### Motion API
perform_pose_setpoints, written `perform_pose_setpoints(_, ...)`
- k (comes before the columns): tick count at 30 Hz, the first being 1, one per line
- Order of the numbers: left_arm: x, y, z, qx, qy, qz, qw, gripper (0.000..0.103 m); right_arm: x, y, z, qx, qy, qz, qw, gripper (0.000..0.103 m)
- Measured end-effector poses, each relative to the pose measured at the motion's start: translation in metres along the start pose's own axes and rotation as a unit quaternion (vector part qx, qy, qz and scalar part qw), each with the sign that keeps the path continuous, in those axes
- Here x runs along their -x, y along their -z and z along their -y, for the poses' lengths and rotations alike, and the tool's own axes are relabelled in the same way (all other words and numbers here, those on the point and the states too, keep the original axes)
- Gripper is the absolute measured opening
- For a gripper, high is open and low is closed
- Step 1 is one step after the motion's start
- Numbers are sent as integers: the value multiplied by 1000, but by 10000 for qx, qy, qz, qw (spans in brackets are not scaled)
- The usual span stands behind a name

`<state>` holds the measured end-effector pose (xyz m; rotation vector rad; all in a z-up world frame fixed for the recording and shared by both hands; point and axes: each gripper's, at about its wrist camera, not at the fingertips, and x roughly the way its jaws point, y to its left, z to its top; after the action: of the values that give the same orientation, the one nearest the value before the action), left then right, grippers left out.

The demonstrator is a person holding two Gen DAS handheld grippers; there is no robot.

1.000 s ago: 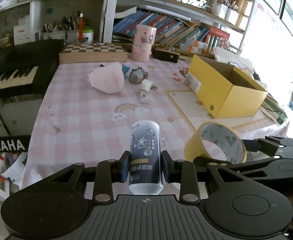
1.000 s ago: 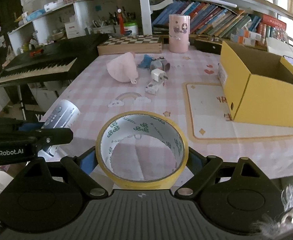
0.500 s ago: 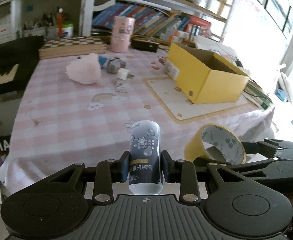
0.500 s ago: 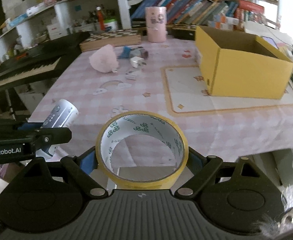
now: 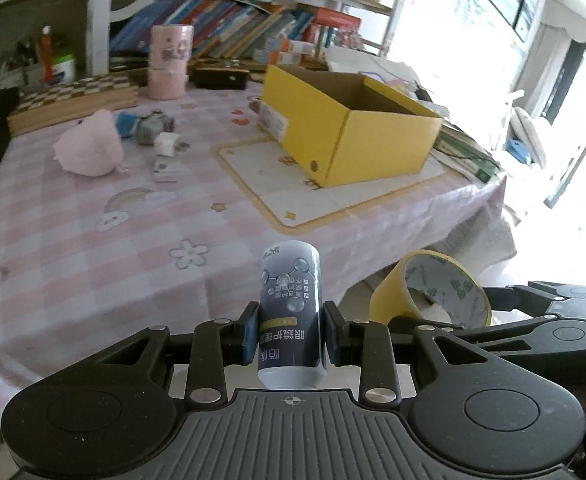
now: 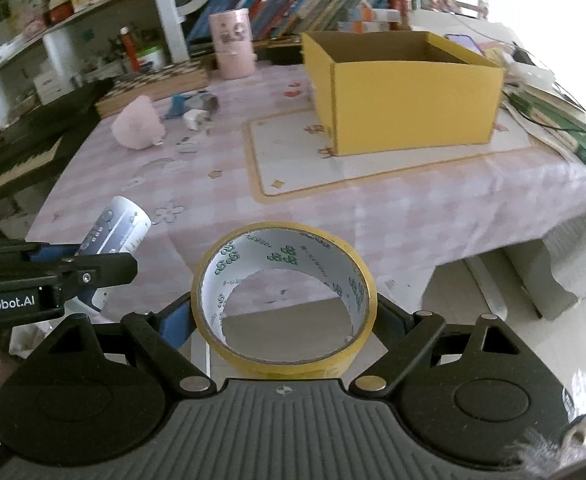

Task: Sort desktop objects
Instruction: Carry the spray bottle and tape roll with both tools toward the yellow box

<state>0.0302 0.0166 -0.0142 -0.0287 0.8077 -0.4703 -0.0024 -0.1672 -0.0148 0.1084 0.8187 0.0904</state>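
Nearest, left tongs [image 5: 291, 338] clamp a small bottle [image 5: 291, 312]; right tongs [image 6: 283, 316] pinch a tape roll [image 6: 283, 300] by its rim, which could slip free. At one o'clock, the yellow box [image 5: 373, 148] wall may catch either.

Daylight glare whites out the right side (fisheye-bent edges), far shelves [image 5: 233, 40] softly blurred.
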Motion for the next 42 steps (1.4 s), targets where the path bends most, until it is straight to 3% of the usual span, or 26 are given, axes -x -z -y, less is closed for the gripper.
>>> perform_pose_setpoints(10, -14, -7, 20, -274, 251, -120, 9992, 31, 7, 4, 23, -316, 249, 0, 9992, 88)
perform_pose_setpoints(42, -37, -28, 45, -536, 418, -66, 9977, 31, 8, -13, 55, -374, 442, 151, 9982, 88)
